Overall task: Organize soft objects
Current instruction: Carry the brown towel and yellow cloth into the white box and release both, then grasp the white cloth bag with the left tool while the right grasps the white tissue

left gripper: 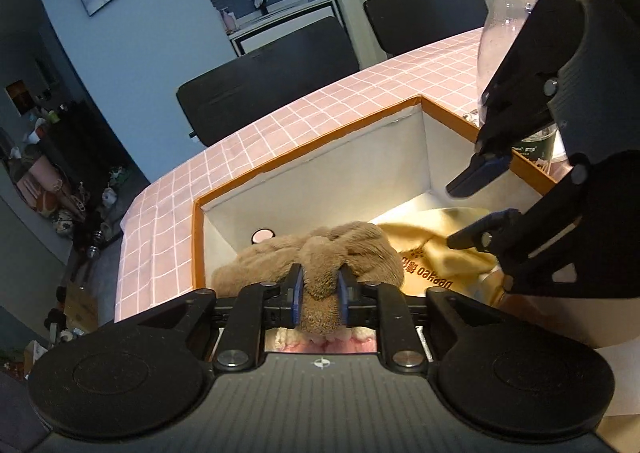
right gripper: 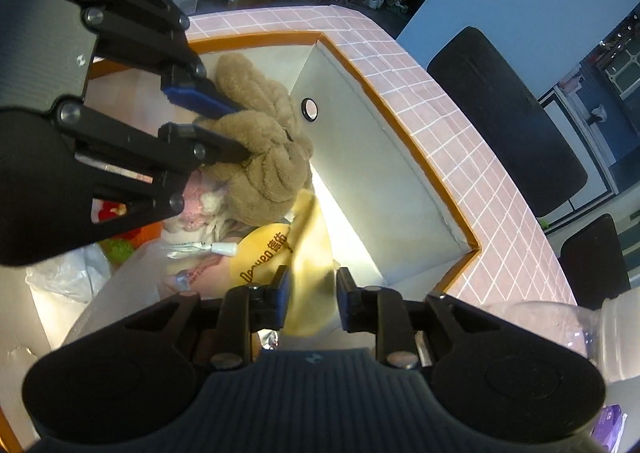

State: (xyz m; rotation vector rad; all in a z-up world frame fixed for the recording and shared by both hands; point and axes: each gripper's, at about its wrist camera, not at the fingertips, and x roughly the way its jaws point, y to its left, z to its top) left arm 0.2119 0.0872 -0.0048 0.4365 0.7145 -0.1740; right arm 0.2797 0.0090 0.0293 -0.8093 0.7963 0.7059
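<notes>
A brown plush toy (left gripper: 320,257) lies inside the orange-rimmed white box (left gripper: 312,157). My left gripper (left gripper: 320,295) is shut on a fold of the plush; in the right wrist view it (right gripper: 236,127) pinches the plush (right gripper: 264,157) from the left. A yellow cloth with printed letters (left gripper: 444,253) lies in the box beside the plush. My right gripper (right gripper: 312,293) stands over the yellow cloth (right gripper: 308,253), its jaws apart with the cloth between them; in the left wrist view it (left gripper: 460,215) hangs open over the cloth.
The box (right gripper: 424,165) stands on a pink-tiled table (left gripper: 328,101). A clear plastic bottle (left gripper: 504,37) stands right of the box. A pink knitted item (right gripper: 196,205), plastic bags (right gripper: 80,277) and a small tube (right gripper: 216,248) lie in the box. Black chairs (left gripper: 272,81) stand behind the table.
</notes>
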